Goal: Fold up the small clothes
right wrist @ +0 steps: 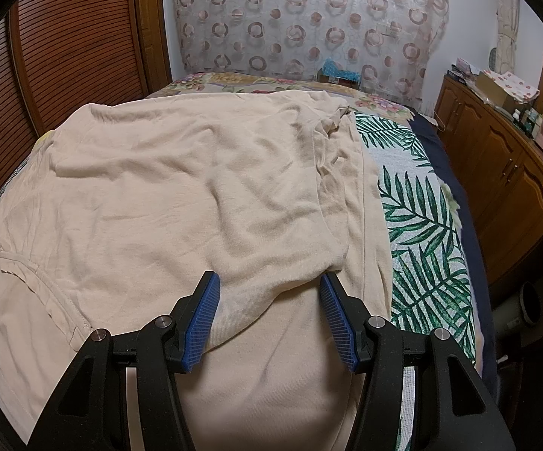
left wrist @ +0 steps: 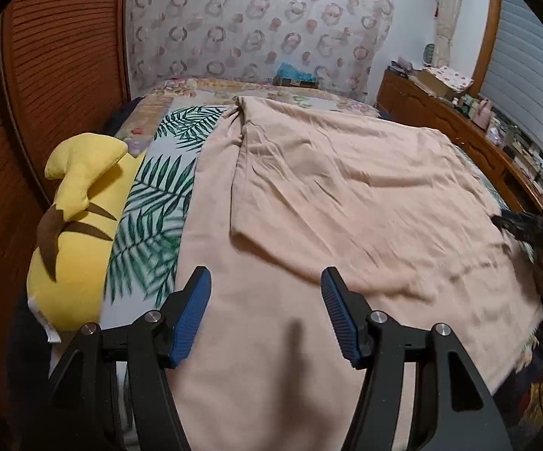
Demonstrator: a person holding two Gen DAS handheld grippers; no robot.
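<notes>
A beige shirt [right wrist: 181,195] is spread on the bed [right wrist: 418,225], one side already folded inward. It is judged light, soft and limp, so it is best pinched at a hem or folded edge. Both the left gripper [left wrist: 266,300] and right gripper [right wrist: 269,300] are held part open, empty, above the cloth.

The right gripper [right wrist: 269,282] hangs with fingers apart over a folded beige shirt [right wrist: 181,188] on the bed [right wrist: 422,225].
</notes>
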